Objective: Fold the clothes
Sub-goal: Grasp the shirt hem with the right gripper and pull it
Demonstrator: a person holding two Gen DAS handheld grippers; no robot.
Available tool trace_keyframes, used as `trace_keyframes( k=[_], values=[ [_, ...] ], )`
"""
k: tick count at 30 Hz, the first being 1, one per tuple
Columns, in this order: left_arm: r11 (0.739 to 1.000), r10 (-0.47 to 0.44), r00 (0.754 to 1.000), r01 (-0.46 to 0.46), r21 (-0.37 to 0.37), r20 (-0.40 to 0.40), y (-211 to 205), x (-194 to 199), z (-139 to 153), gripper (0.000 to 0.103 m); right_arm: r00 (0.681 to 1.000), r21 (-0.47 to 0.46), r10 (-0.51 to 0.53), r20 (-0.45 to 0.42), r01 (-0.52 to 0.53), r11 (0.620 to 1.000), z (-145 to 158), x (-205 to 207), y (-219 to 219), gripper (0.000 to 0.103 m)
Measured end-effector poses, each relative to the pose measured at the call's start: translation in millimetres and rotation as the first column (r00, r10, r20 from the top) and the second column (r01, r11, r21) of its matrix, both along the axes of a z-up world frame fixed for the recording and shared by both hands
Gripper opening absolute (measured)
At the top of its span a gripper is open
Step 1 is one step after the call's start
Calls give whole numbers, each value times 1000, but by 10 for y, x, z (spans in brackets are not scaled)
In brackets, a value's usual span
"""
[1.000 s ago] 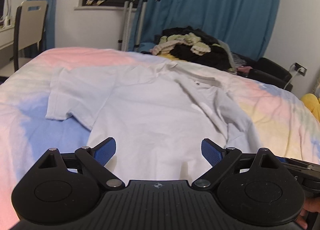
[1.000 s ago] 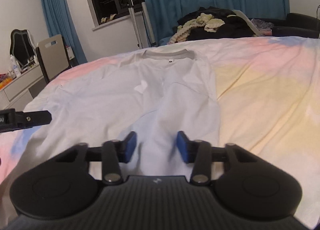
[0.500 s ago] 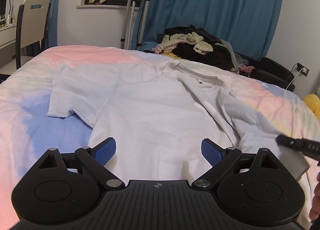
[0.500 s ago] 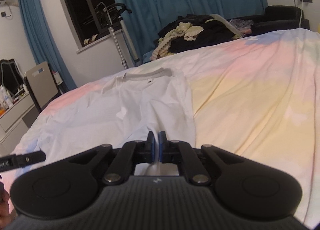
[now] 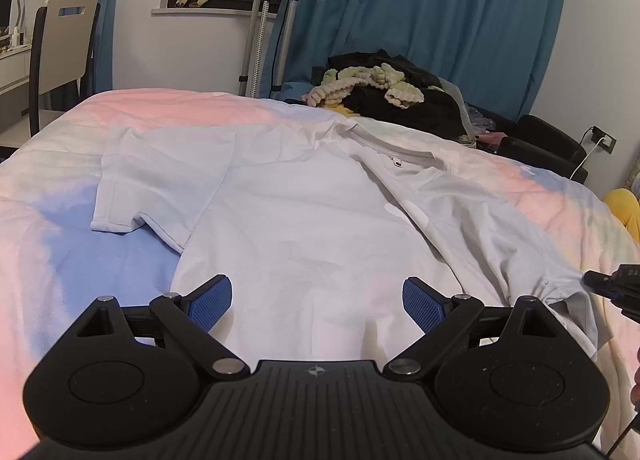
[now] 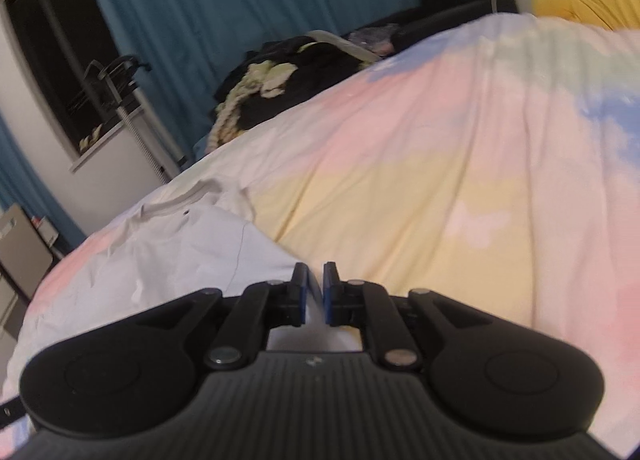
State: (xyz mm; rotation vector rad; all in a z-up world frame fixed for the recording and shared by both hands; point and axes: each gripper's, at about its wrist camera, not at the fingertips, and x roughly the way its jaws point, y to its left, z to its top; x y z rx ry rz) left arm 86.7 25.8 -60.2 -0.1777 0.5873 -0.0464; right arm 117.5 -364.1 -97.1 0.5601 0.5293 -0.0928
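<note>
While spread on the pastel bedspread (image 5: 60,244), white T-shirt (image 5: 304,220) lies near centre, its right side folded over; neck label unreadable. Left gripper (image 5: 318,302): released, hovering at the near hem. Right gripper (image 6: 315,292): jaws opening slightly, shirt fabric between its pads.

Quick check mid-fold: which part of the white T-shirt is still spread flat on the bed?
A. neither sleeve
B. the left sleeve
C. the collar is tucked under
B: in the left wrist view the white T-shirt shows its left sleeve lying flat on the bedspread.
</note>
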Motion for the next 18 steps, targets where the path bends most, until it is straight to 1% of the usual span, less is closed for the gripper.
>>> trace_keyframes(
  k=[2,3,4,6,8,9,10,12,13,15,18],
  values=[
    [1000,-4,1000,4,-9,3,4,-12,6,94,999,23,-33,10,33,999,40,-50,-79,14],
    [1000,-7,1000,7,-12,3,5,-16,6,94,999,34,-50,15,50,998,61,-76,-118,21],
    [1000,-10,1000,11,-15,3,4,-19,7,94,997,56,-75,16,74,996,71,-107,-163,35],
    [1000,-19,1000,20,-20,5,-4,-29,14,94,993,116,-116,6,115,987,65,-170,-260,47],
    [999,-28,1000,29,-24,7,-15,-40,20,94,990,202,-138,-27,140,969,15,-232,-358,47],
    [999,-33,999,33,-27,6,-22,-41,21,94,988,258,-144,-57,154,954,-34,-270,-399,49],
    [999,-38,999,38,-30,5,-26,-40,21,94,985,314,-149,-88,169,934,-85,-309,-439,52],
    [998,-47,999,47,-35,4,-38,-40,21,94,981,416,-136,-137,181,891,-200,-388,-480,52],
    [998,-51,999,51,-37,3,-43,-36,21,94,979,446,-124,-162,185,876,-235,-429,-484,52],
    [998,-58,998,58,-41,1,-53,-33,20,94,973,463,-107,-202,192,865,-273,-480,-461,52],
    [997,-67,998,67,-42,1,-64,-38,17,94,968,437,-105,-228,198,877,-269,-489,-426,52]
  ],
)
